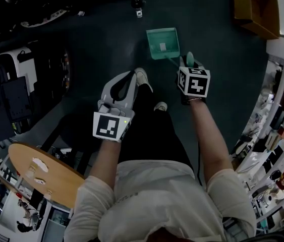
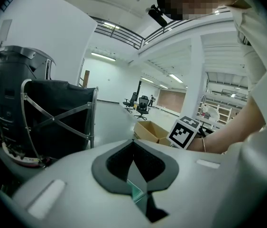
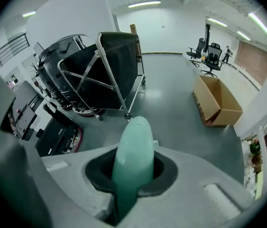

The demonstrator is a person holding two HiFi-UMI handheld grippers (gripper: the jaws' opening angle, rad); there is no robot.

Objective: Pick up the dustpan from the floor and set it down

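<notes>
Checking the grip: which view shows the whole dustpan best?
Head view: whole dustpan, handle in the right gripper. Right gripper view shows only the handle; left gripper view, perhaps a green sliver.

Head view steeply down, gripper views outward, both sharing cardboard box (image 3: 217,103)

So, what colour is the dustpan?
The dustpan is teal green; the head view shows it best.

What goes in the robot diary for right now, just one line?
right gripper: shut on dustpan handle | dustpan: on floor | left gripper: shut, empty
</notes>
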